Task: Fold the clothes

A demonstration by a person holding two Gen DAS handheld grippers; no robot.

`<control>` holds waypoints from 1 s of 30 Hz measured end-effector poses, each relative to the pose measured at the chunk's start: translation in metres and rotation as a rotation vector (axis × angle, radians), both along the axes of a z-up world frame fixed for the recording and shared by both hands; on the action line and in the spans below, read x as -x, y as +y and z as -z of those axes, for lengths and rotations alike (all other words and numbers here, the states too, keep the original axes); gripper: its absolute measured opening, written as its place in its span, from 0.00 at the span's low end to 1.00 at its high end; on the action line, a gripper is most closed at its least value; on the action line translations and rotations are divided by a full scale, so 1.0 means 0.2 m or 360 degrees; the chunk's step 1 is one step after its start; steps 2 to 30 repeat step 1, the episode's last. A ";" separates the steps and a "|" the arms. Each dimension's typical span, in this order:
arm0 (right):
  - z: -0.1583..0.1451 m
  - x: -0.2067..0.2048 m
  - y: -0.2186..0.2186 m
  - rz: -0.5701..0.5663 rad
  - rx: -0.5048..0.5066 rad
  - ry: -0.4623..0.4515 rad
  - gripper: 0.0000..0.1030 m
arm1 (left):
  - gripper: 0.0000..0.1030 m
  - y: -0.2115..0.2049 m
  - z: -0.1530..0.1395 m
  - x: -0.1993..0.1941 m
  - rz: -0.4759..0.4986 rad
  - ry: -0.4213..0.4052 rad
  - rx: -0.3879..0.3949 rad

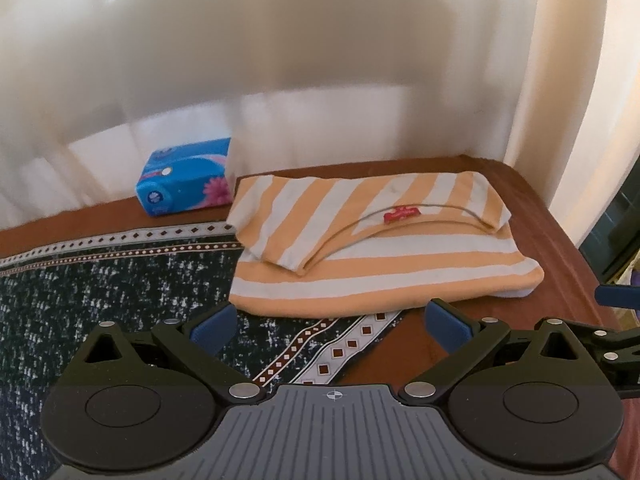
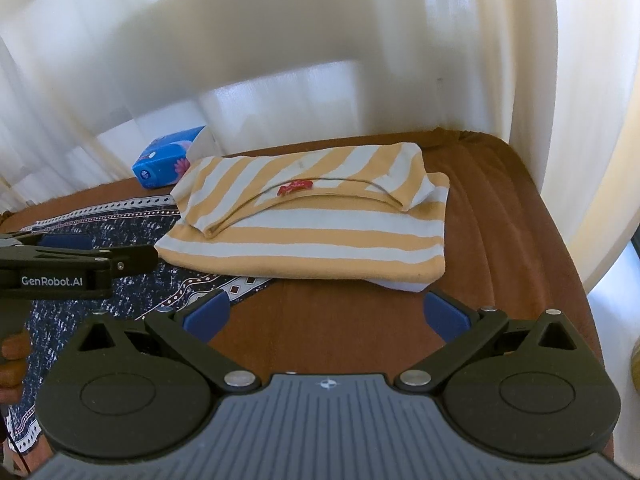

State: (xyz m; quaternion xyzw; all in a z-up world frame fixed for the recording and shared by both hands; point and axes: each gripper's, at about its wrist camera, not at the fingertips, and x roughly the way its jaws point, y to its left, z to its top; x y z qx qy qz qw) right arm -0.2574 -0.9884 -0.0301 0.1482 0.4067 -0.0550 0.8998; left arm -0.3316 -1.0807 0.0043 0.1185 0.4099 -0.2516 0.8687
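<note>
Left gripper [image 1: 332, 326] released, right gripper [image 2: 326, 316] released, folded striped shirt [image 2: 316, 220] beyond, red label [image 2: 295, 187] unreadable

Folded orange-and-white striped shirt [image 1: 376, 264] on table

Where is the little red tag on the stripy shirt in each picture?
Left wrist view: red tag right of centre, at the striped shirt neckline.
Right wrist view: red tag left of centre, same neckline.
Shared landmark: blue tissue box behind the shirt's left end.

Black left tool [image 1: 332, 326] and right tool [image 2: 326, 316], blue pads, silver screws.
</note>
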 end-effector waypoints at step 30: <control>0.00 0.00 0.00 -0.0002 -0.0001 0.0001 1.00 | 1.00 0.00 0.00 0.00 0.0000 -0.0003 -0.0004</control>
